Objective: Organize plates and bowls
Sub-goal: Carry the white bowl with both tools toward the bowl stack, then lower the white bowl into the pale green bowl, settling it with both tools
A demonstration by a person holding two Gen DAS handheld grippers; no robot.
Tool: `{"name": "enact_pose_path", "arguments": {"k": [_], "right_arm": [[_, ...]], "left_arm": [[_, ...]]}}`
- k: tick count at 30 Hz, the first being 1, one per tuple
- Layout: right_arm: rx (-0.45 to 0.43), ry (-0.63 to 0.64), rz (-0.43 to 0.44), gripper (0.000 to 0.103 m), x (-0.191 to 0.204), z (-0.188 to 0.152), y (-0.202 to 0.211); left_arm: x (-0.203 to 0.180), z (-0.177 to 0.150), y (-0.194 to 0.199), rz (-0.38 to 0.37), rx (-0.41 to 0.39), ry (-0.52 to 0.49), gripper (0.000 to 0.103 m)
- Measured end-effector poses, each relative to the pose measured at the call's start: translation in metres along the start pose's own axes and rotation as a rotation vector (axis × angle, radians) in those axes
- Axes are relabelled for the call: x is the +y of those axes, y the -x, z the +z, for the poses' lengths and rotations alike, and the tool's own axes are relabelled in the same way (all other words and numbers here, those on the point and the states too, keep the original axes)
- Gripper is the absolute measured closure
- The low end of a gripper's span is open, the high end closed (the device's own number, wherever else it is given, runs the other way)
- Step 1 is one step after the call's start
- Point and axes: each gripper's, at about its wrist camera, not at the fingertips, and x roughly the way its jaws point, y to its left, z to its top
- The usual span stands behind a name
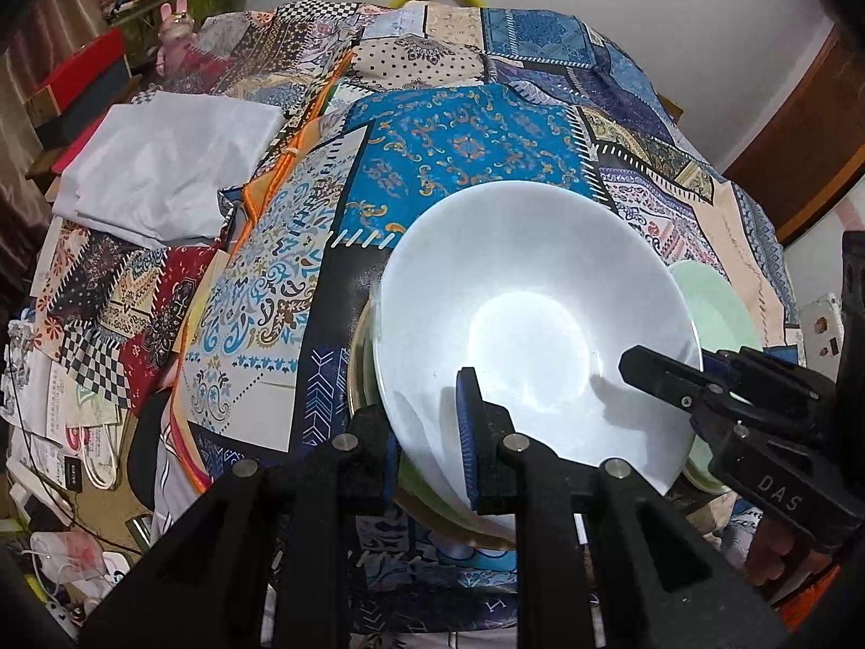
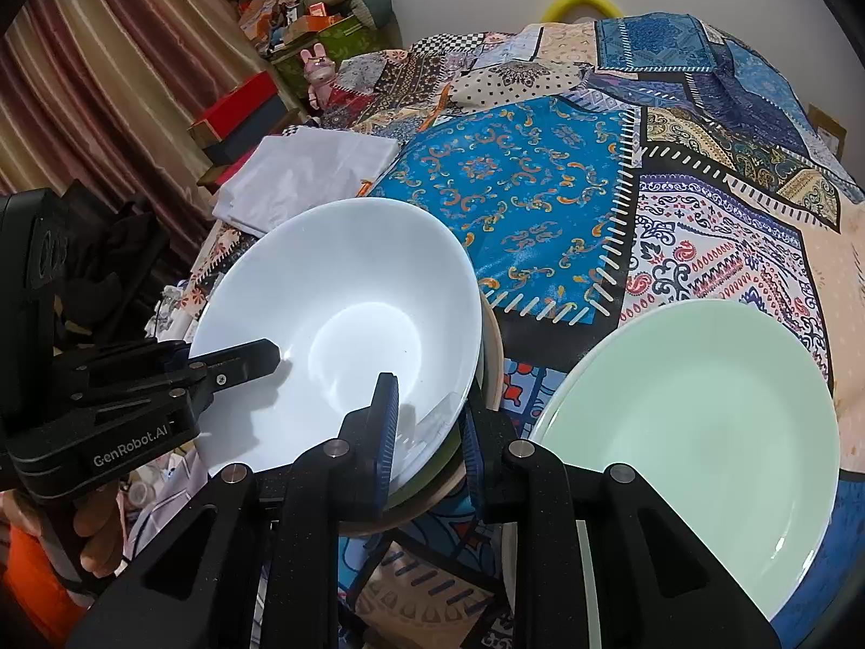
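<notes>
Both grippers clamp one white bowl over a stack of dishes.

On the left, the left gripper (image 1: 430,435) has its jaws closed on the near-left rim of the white bowl (image 1: 519,319); the bowl sits atop other dishes (image 2: 489,373) on the patchwork cloth (image 1: 465,146). The right gripper (image 2: 430,435) pinches the bowl's right rim. At the right, just beside the stack, lies a pale green plate (image 2: 697,427).

The white bowl (image 2: 346,324) hides most of the dishes stacked beneath it.
</notes>
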Motion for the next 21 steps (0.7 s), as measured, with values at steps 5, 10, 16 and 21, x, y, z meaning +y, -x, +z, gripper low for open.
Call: {"name": "enact_pose_path", "arguments": {"k": [5, 10, 16, 21], "right_arm": [[-0.004, 0.019, -0.028, 0.082, 0.000, -0.003, 0.002], [-0.015, 0.023, -0.021, 0.080, -0.001, -0.002, 0.007], [-0.028, 0.028, -0.029, 0.080, -0.004, -0.004, 0.012], [-0.038, 0.038, -0.031, 0.080, -0.003, -0.004, 0.016]], "left_arm": [[-0.003, -0.002, -0.001, 0.017, 0.000, -0.023, 0.085], [-0.004, -0.001, -0.002, 0.022, -0.001, -0.023, 0.085], [-0.005, 0.001, 0.001, 0.030, -0.003, -0.017, 0.085], [-0.003, 0.004, 0.004, 0.027, 0.005, 0.001, 0.085]]}}
